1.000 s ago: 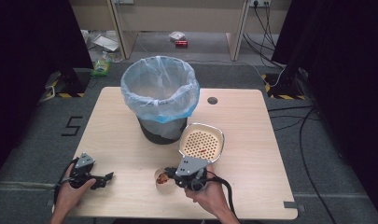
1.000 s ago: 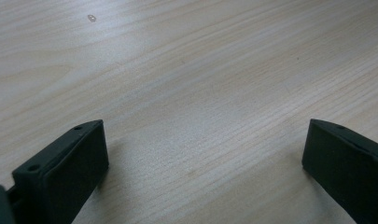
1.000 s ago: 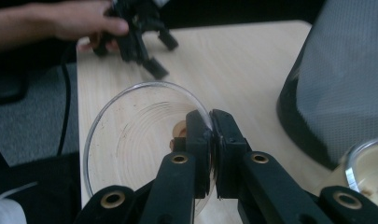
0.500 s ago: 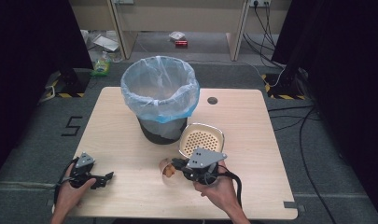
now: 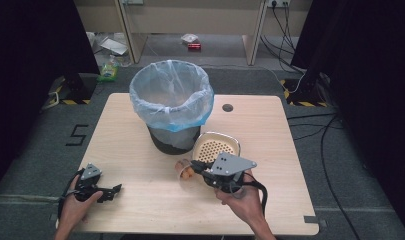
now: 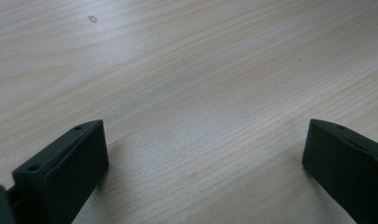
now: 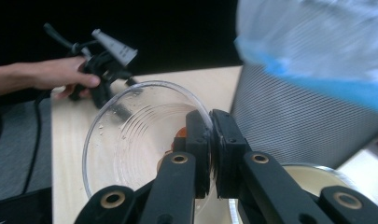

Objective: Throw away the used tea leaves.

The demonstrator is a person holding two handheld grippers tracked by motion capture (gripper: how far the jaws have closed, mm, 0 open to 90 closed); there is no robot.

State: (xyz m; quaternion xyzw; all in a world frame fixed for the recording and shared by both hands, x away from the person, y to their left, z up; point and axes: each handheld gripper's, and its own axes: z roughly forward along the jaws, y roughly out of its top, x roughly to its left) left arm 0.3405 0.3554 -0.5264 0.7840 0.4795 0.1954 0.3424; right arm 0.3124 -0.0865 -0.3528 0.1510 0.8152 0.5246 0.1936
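The right gripper point(image 7: 211, 140) is clenched on the rim of a clear bowl point(image 7: 130, 135); both jaws pinch the near wall, and something orange-brown sits inside the bowl, too blurred to identify. In the high view the bowl point(image 5: 185, 169) hangs at the 9 o'clock side of the right gripper point(image 5: 200, 172), tilted on its edge, just beside a cream strainer dish point(image 5: 232, 144). The bin point(image 5: 171, 102), lined with a blue bag, stands at about 11 o'clock from the gripper, near but not touching. A tip into the bin therefore calls for travel up and toward 11 o'clock, over the bag's rim. The left gripper point(image 5: 112, 190) rests released on the table point(image 5: 270, 130) at 9 o'clock, well apart; its jaws stand wide with nothing between them. The right hand is the nearer one.
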